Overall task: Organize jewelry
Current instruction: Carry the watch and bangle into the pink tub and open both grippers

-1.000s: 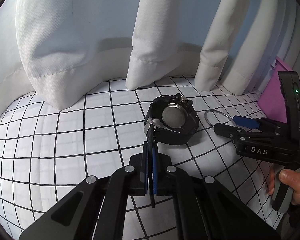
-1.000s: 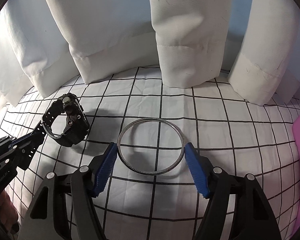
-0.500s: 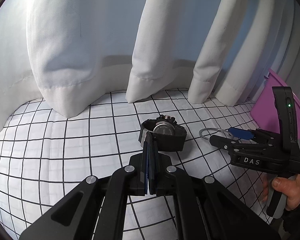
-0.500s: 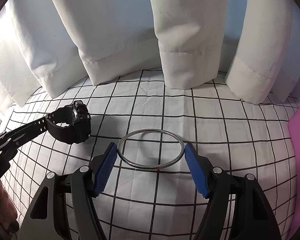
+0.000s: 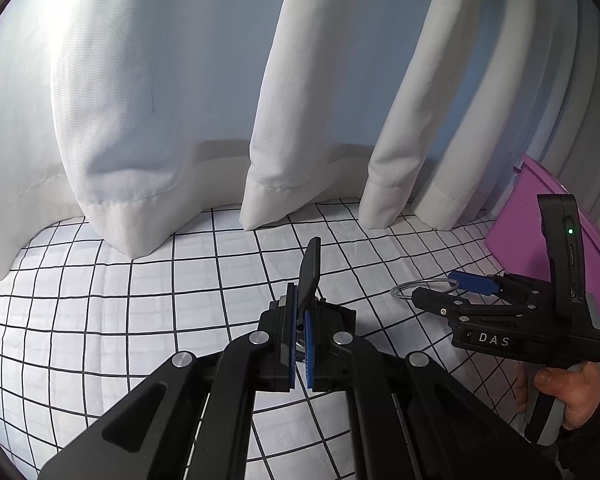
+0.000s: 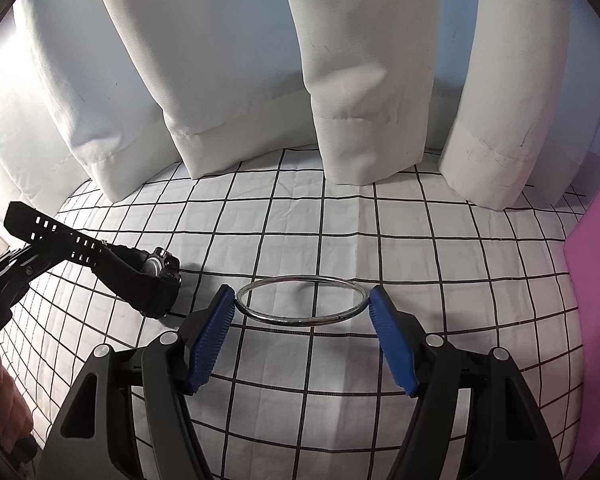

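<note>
Left wrist view: my left gripper (image 5: 300, 344) is clamped on the black watch (image 5: 311, 270) by its strap, so the case hangs free above the grid-patterned cloth (image 5: 140, 300); the dial is hidden from me. My right gripper (image 6: 302, 312) is spread wide, pads touching opposite sides of the silver bangle (image 6: 300, 300); lifted or resting, I cannot tell. Farther right, a purple box (image 5: 540, 216), probably the destination, is cut off. White curtains (image 6: 360, 80) hang behind.

Cloth (image 6: 340, 216), beneath both grippers: was white with a black grid.
Curtains (image 6: 360, 80), ahead: were white.
Watch (image 6: 140, 280): was black.
Bangle (image 6: 300, 322): was silver.
Finger pads (image 6: 210, 340): were blue.
Box (image 5: 540, 216), right side: was purple.
</note>
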Motion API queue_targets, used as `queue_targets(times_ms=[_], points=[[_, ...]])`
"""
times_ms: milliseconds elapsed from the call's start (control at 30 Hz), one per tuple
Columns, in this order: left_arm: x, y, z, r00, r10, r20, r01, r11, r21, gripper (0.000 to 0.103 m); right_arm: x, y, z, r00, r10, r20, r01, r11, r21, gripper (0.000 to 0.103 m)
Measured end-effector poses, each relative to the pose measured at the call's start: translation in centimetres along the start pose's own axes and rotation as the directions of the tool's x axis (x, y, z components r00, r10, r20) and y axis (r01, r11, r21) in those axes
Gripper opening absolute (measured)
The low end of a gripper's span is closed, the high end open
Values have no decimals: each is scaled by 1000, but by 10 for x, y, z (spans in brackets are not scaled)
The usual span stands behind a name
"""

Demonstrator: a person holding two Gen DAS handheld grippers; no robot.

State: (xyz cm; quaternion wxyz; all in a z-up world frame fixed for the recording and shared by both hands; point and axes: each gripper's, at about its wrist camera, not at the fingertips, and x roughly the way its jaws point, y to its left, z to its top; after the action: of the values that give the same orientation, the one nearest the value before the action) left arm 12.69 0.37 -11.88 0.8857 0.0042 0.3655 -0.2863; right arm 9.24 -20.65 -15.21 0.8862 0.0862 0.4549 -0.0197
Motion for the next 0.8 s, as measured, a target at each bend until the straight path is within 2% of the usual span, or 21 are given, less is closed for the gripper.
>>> queue_targets(times_ms=[433,800], points=[[-15,-16,12,999,-27,23,26,999,24,3,-30,-3,-3,1000,-13,9,13,1000,-4,67],[-23,-42,23,998,-60,26,58,995,80,3,-68,-13,-5,999,-28,28,28,1000,2,67]])
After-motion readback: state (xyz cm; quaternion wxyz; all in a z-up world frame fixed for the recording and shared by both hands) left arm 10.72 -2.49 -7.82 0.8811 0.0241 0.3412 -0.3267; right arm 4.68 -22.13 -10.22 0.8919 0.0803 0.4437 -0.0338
